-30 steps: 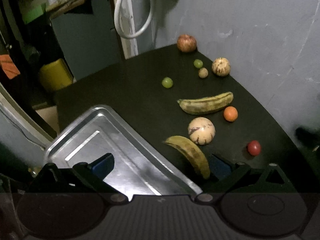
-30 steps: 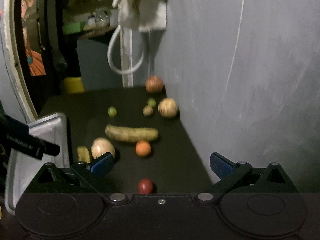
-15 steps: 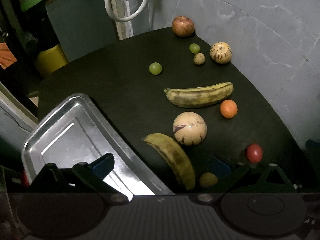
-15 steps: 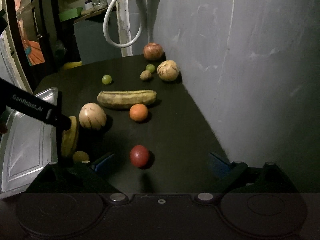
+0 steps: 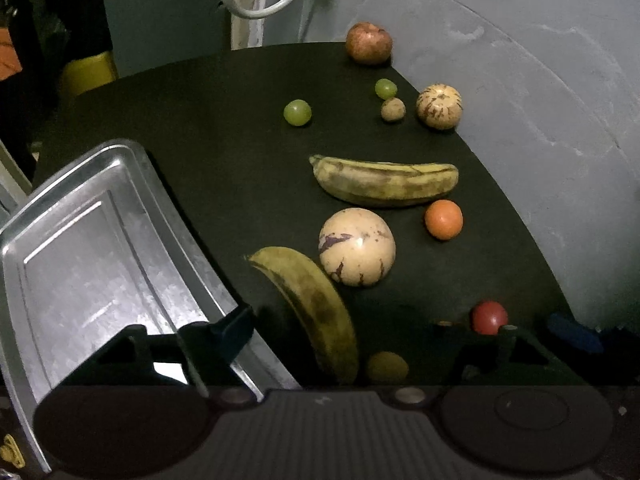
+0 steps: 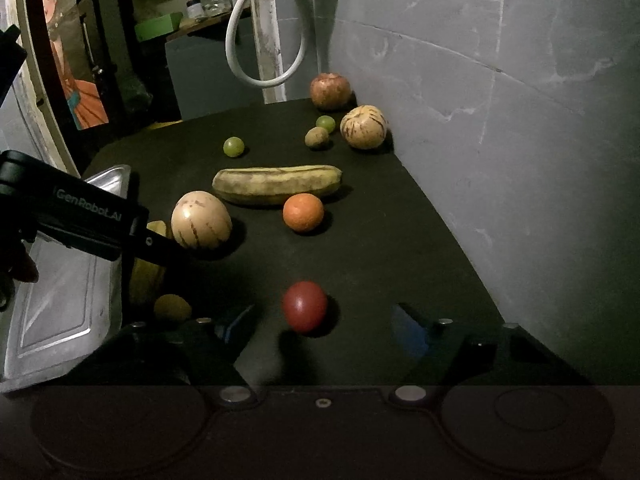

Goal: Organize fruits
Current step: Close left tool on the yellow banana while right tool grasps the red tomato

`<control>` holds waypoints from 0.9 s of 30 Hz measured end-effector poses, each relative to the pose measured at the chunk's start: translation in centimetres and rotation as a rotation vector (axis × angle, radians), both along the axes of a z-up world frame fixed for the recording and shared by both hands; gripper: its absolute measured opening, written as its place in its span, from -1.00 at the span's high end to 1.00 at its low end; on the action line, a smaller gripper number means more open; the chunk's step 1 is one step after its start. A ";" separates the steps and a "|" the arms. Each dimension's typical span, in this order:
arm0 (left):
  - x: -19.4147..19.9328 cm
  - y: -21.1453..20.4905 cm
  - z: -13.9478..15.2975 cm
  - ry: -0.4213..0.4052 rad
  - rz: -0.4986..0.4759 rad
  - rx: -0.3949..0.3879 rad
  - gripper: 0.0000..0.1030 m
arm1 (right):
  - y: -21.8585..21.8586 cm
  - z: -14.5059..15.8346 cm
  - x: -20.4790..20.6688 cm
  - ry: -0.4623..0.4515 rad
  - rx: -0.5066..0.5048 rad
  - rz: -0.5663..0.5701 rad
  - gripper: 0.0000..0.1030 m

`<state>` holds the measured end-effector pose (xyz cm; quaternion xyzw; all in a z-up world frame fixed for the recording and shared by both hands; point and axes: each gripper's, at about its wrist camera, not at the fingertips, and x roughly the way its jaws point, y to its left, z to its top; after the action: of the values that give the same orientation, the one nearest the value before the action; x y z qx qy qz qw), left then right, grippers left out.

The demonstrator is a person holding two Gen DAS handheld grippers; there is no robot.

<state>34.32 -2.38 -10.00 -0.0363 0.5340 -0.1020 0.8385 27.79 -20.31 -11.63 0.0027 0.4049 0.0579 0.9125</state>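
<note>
Right claw (image 6: 324, 320) closing around red fruit (image 6: 305, 306)

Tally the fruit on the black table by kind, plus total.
Bananas: 2
Striped pale melons: 2
Green grapes: 2
Apple: 1
Orange: 1
Red tomato: 1
Small brown fruit: 1
Small yellowish fruit: 1
Total: 11, none in the metal tray.

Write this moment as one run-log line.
left claw: closing around dark-spotted yellow banana | right claw: closing around small red fruit | metal tray: empty
</note>
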 end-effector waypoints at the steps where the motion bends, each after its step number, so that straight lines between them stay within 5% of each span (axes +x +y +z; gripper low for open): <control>1: 0.1 0.1 -0.1 0.002 0.007 -0.005 -0.43 | 0.0 -0.1 0.1 0.000 0.003 0.000 -0.43; 11: 0.9 -0.1 -1.4 0.050 0.040 -0.024 -0.06 | 0.8 -1.3 1.0 0.024 0.021 0.025 0.01; 27: 1.2 -1.0 -2.0 0.033 0.063 0.024 0.16 | 1.4 -2.0 0.9 0.005 0.003 0.015 0.43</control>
<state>35.54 -3.34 -11.96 -0.0449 0.5473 -0.0685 0.8329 28.65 -18.93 -13.58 0.0012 0.4069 0.0655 0.9111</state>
